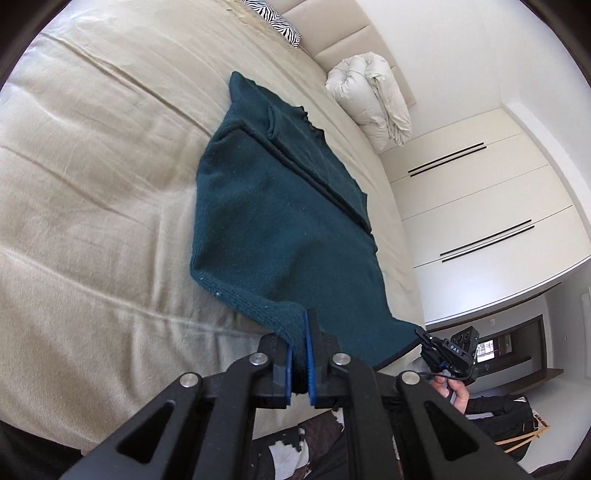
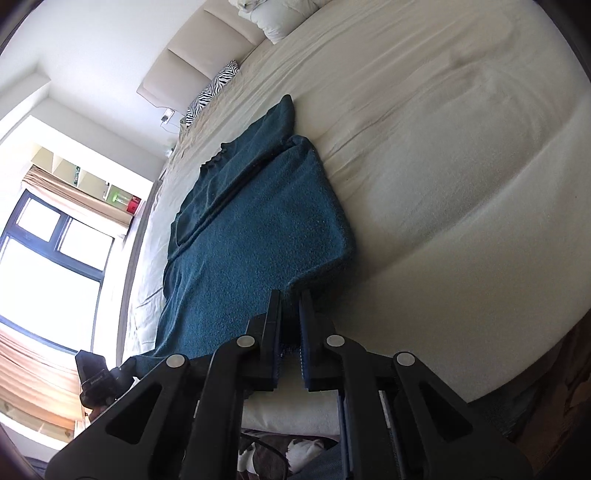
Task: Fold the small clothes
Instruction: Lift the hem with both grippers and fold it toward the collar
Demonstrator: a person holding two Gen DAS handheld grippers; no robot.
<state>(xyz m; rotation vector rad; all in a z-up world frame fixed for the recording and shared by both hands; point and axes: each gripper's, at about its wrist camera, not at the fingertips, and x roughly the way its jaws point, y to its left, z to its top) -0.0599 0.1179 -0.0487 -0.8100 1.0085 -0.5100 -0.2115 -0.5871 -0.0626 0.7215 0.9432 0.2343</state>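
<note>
A dark teal knitted sweater (image 1: 273, 221) lies on a beige bed (image 1: 92, 184), its sleeves folded in over the body. My left gripper (image 1: 300, 325) is shut on the near hem corner, with the knit pinched between the blue pads. In the right wrist view the same sweater (image 2: 251, 229) stretches away from me, and my right gripper (image 2: 291, 299) is shut on the other near hem corner. Both corners are raised a little off the sheet. The right gripper (image 1: 448, 350) and a hand show at the lower right of the left wrist view.
A rolled white duvet (image 1: 373, 99) and a zebra-print pillow (image 1: 275, 18) lie by the padded headboard. White wardrobe doors (image 1: 480, 206) stand beside the bed. A window (image 2: 55, 251) with curtains is on the other side. The bed's near edge is just below the grippers.
</note>
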